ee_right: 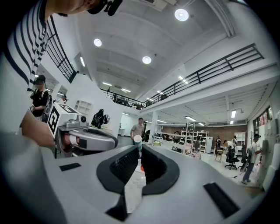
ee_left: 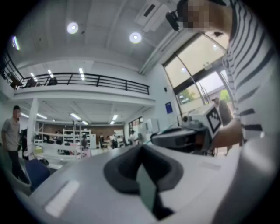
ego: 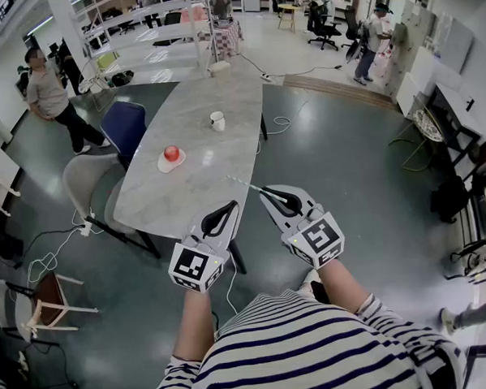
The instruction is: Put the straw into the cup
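White straw (ego: pixel 244 182) sits pinched in the right gripper (ego: pixel 264 192); left gripper (ego: pixel 232 206) closed, empty. Tip it upright above the cup (ego: pixel 217 120).

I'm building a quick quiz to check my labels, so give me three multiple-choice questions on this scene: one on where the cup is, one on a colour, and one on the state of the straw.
1. Where is the cup?
A. on the floor
B. on the marble table, beyond the plate
C. on the plate

2. What colour is the round object on the plate?
A. green
B. red
C. blue

3. What state is the straw in?
A. standing in the cup
B. lying on the table
C. held between the fingers of the right gripper

Answers: B, the cup stands on the tabletop farther off than the plate; B, the round object shows red against the white plate; C, the right gripper view shows the fingers shut on the straw.
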`<state>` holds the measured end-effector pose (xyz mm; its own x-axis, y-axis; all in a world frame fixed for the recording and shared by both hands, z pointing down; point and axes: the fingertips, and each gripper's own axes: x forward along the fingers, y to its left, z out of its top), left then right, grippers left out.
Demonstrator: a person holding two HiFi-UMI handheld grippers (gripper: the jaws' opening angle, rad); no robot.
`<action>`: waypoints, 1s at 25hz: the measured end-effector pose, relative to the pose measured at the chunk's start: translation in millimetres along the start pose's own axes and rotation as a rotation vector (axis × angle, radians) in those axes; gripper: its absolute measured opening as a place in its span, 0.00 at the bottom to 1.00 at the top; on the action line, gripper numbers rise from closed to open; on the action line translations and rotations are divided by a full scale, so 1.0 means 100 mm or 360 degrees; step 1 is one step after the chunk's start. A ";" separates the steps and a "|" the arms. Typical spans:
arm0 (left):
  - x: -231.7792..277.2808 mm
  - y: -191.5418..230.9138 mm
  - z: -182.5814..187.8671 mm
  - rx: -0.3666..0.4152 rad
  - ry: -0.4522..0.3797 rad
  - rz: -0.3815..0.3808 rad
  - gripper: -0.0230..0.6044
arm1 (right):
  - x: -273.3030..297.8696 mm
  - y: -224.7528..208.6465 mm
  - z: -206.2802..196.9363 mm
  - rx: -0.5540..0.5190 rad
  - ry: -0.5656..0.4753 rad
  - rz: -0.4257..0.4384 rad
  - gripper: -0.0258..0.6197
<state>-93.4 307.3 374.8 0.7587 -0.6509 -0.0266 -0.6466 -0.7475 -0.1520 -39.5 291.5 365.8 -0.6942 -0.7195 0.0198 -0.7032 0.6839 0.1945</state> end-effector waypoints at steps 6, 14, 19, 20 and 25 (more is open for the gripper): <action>0.01 -0.03 -0.01 0.0006 0.0003 0.0002 0.05 | -0.02 -0.01 -0.01 -0.0004 -0.0008 0.0001 0.08; 0.01 0.01 -0.01 0.0001 0.0006 -0.0002 0.05 | 0.03 -0.03 0.03 0.0019 -0.0031 -0.0014 0.08; 0.05 -0.01 -0.02 0.0000 0.0006 0.0003 0.05 | -0.04 -0.09 0.11 -0.0004 -0.0100 -0.0065 0.08; 0.06 0.00 -0.02 -0.0001 0.0006 0.0005 0.05 | -0.03 -0.09 0.10 -0.0009 -0.0095 -0.0061 0.08; 0.16 0.00 -0.04 -0.0008 0.0013 0.0008 0.05 | 0.00 -0.14 0.05 0.0007 -0.0073 -0.0026 0.08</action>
<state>-81.7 295.8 378.2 0.7547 -0.6558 -0.0195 -0.6509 -0.7448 -0.1468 -30.1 282.6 358.5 -0.6888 -0.7244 -0.0283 -0.7152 0.6725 0.1904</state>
